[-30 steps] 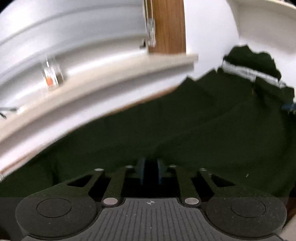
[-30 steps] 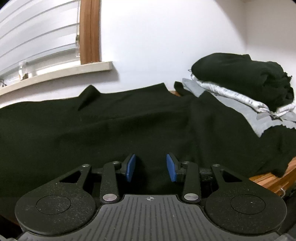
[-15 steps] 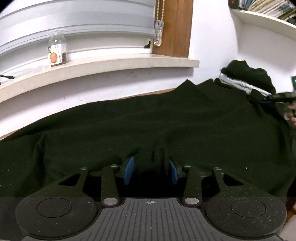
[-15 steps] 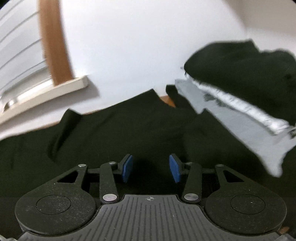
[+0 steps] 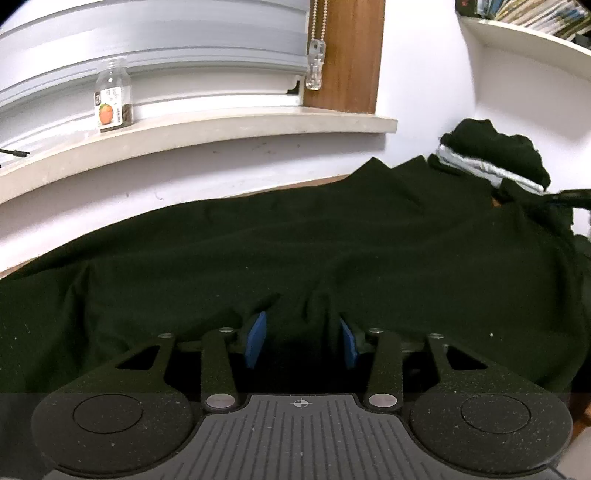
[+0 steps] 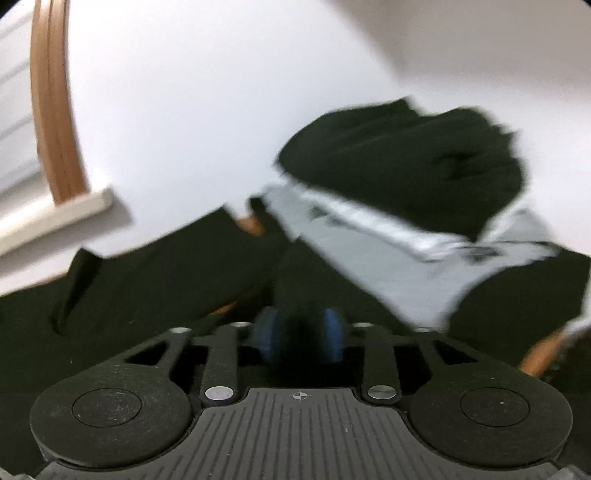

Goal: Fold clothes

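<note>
Only from the left wrist view do a small jar (image 5: 112, 101) on the windowsill (image 5: 229, 129) and a bookshelf (image 5: 524, 33) far right appear; the blurred right wrist view shows the folded pile (image 6: 402, 166) much closer. Dark garment (image 5: 295, 240) lies spread across the table, a ridge of it bunched between the left gripper's (image 5: 301, 338) parted blue pads. Cloth also rises between the right gripper's (image 6: 300, 334) half-spread jaws; whether they pinch it I cannot tell.

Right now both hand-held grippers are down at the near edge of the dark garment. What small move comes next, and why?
Probably close the left hand-held gripper on the ridge of dark garment bunched between its blue pads. The cloth lies spread over the table, unfolded. In the blurred right wrist view, fabric also sits between the right hand-held gripper, so both could then lift the edge together.
</note>
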Demonstrator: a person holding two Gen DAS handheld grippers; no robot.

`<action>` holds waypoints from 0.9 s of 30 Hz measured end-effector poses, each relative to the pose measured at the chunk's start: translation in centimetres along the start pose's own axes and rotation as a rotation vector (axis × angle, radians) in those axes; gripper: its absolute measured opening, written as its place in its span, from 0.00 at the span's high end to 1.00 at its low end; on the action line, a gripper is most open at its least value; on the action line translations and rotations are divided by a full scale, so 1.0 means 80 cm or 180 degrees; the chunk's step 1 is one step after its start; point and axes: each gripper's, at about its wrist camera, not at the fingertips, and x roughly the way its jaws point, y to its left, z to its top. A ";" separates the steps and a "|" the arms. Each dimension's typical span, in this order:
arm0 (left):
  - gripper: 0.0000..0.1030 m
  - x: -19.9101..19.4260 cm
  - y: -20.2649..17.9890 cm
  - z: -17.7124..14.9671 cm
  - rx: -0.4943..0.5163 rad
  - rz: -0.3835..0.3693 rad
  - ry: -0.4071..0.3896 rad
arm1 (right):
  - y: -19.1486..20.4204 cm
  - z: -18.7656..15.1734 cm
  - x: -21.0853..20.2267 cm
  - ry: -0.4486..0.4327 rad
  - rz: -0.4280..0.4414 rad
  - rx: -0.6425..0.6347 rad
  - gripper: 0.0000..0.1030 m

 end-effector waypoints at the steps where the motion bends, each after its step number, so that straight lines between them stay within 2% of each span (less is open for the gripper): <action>1: 0.55 0.000 -0.001 0.000 0.0015 0.0012 0.0002 | -0.013 -0.007 -0.012 -0.0030 -0.0106 0.0009 0.57; 3: 0.55 0.000 -0.004 0.000 0.0038 0.0031 0.0007 | -0.037 -0.016 -0.033 -0.0083 -0.0304 0.0057 0.57; 5: 0.55 0.001 -0.005 0.000 0.0054 0.0041 0.0010 | -0.055 -0.025 -0.050 -0.0126 -0.0355 0.0154 0.57; 10: 0.50 0.001 -0.006 0.000 0.0078 0.0016 0.0017 | -0.069 -0.036 -0.039 0.0055 -0.0243 0.0317 0.57; 13: 0.48 0.001 -0.010 0.000 0.0132 0.0038 0.0029 | -0.064 -0.040 -0.025 0.0074 -0.0122 0.0407 0.57; 15: 0.47 0.002 -0.011 0.000 0.0144 0.0041 0.0032 | -0.055 -0.040 -0.026 -0.0029 -0.0051 0.0325 0.66; 16: 0.47 0.002 -0.010 0.000 0.0140 0.0036 0.0031 | -0.051 -0.041 -0.026 -0.0081 -0.0016 0.0283 0.87; 17: 0.46 0.002 -0.010 0.000 0.0137 0.0031 0.0031 | -0.048 -0.040 -0.028 -0.0151 0.0009 0.0244 0.93; 18: 0.46 0.002 -0.010 0.000 0.0134 0.0026 0.0031 | -0.047 -0.039 -0.035 -0.0267 0.0005 0.0207 0.94; 21: 0.46 0.002 -0.009 0.001 0.0130 0.0018 0.0031 | -0.056 -0.035 -0.070 -0.0685 -0.0243 0.0203 0.96; 25: 0.42 0.003 -0.010 0.001 0.0159 0.0004 0.0039 | -0.072 -0.036 -0.081 -0.0527 -0.0561 0.0235 0.96; 27: 0.42 0.003 -0.010 0.001 0.0164 0.0003 0.0039 | -0.079 -0.035 -0.085 -0.0463 -0.0691 0.0260 0.90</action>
